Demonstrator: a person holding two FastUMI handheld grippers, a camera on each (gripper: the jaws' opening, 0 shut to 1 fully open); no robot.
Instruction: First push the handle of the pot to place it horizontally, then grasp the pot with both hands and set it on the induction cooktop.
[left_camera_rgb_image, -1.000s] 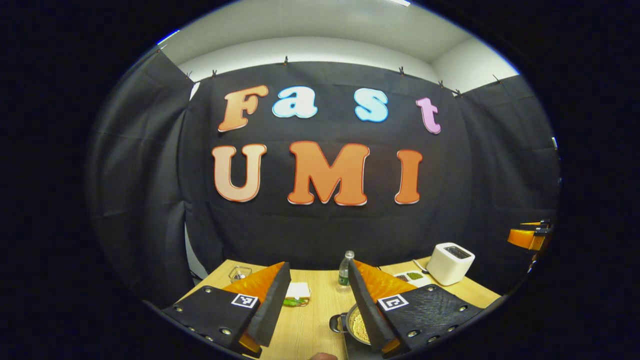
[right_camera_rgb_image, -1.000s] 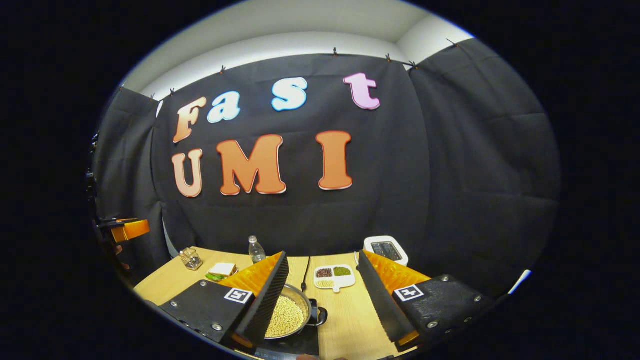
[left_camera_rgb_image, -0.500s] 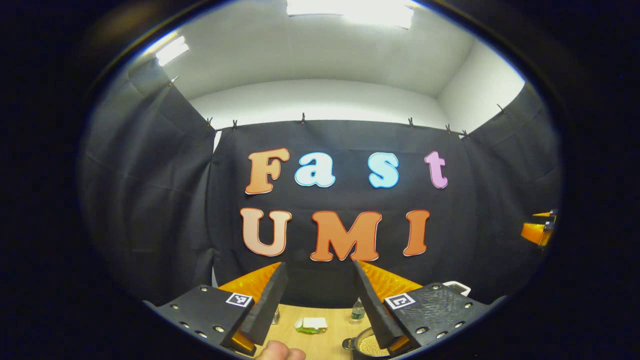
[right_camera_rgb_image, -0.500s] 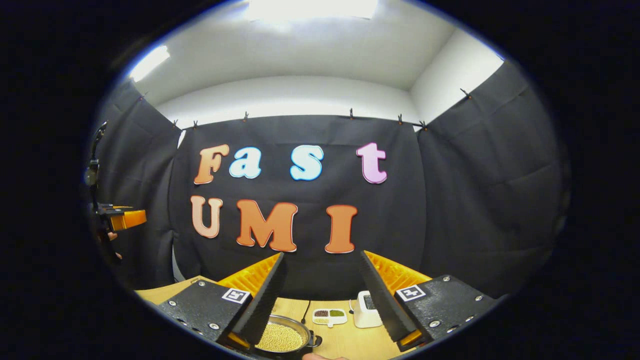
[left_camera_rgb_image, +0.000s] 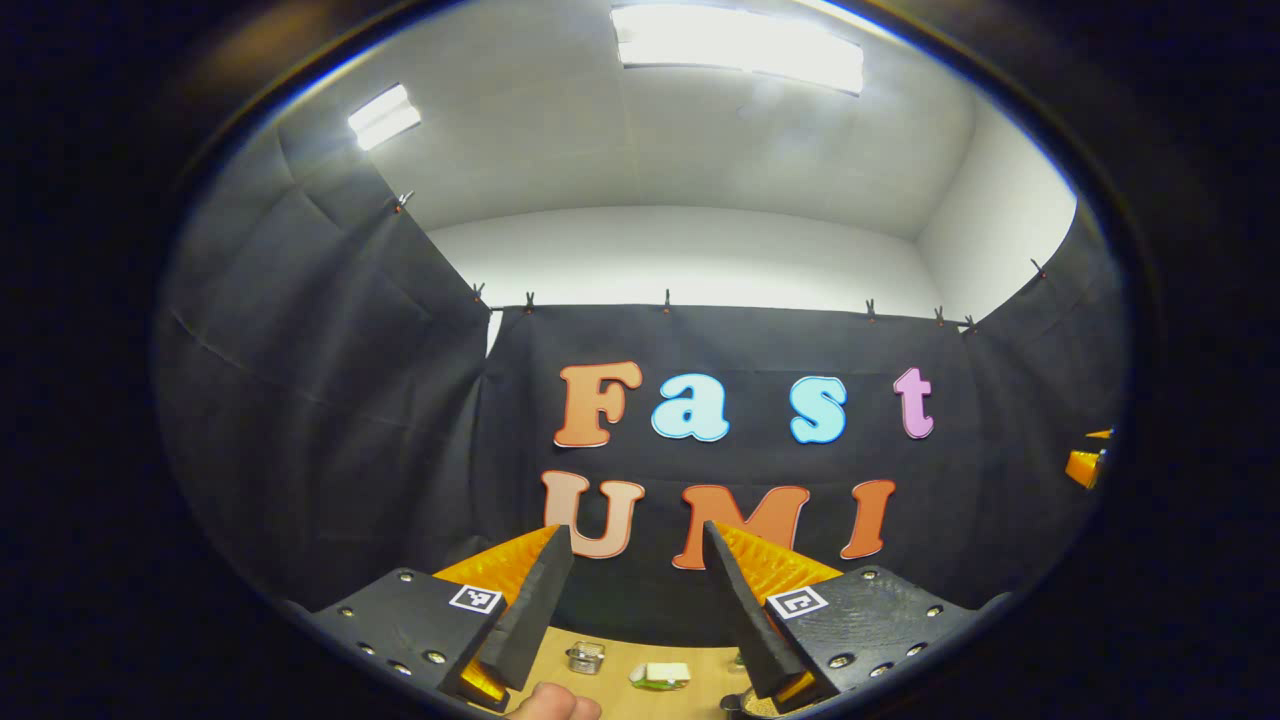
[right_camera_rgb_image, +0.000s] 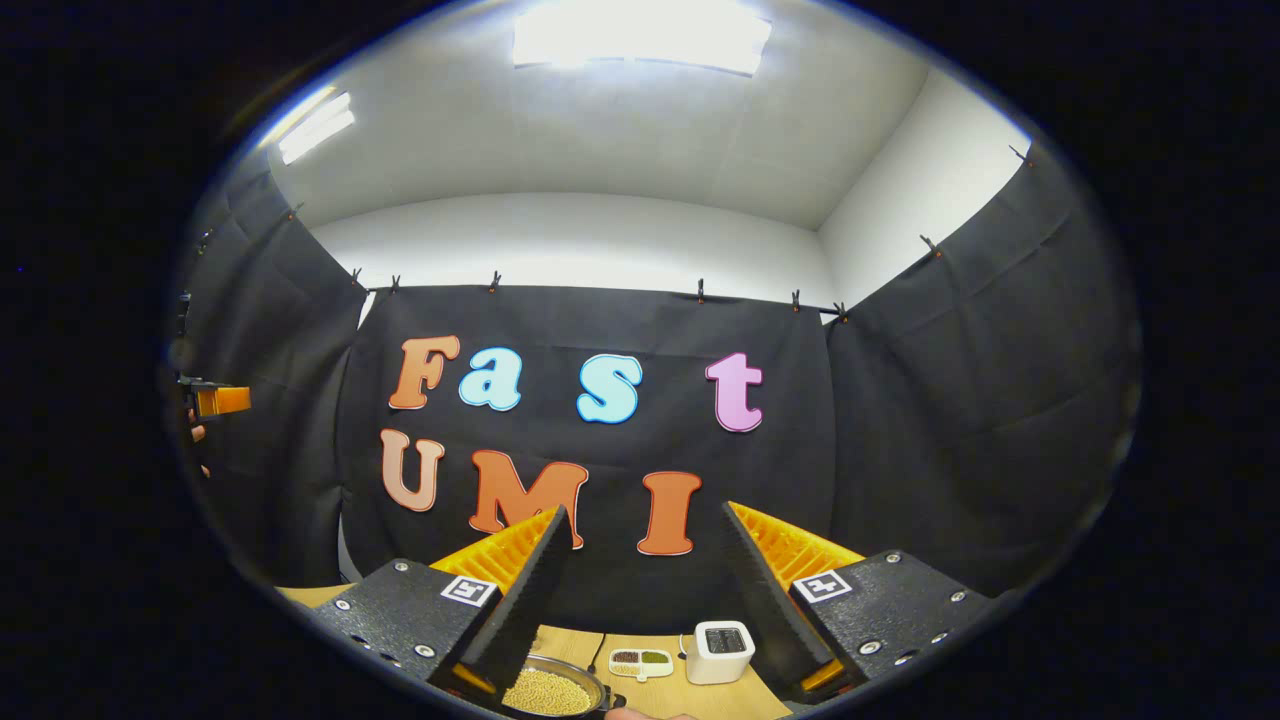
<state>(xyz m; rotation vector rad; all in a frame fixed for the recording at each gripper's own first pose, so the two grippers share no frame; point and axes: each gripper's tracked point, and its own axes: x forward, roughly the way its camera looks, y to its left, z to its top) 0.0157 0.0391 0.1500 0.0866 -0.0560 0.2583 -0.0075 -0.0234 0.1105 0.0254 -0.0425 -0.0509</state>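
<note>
The steel pot (right_camera_rgb_image: 552, 690), full of pale beans, sits low in the right gripper view, with a black side handle (right_camera_rgb_image: 612, 702) at its right rim. My right gripper (right_camera_rgb_image: 640, 580) is open and held high above the table, tilted up toward the wall, nothing between its fingers. My left gripper (left_camera_rgb_image: 635, 590) is open too, raised and pointing at the wall; a sliver of the pot (left_camera_rgb_image: 745, 704) peeks out below its right finger. In each view the other gripper appears as an orange piece at the edge: the right gripper (left_camera_rgb_image: 1085, 465) and the left gripper (right_camera_rgb_image: 220, 400).
On the wooden table (right_camera_rgb_image: 660, 695) stand a white toaster (right_camera_rgb_image: 718, 650) and a small divided dish (right_camera_rgb_image: 640, 662). In the left gripper view a glass jar (left_camera_rgb_image: 585, 656) and a sandwich (left_camera_rgb_image: 660, 675) lie on the table. A fingertip (left_camera_rgb_image: 550, 705) shows at the bottom.
Both grippers have risen and tilted upward, so the table and pot have slid to the bottom of each view and more ceiling shows. Both stayed open.
</note>
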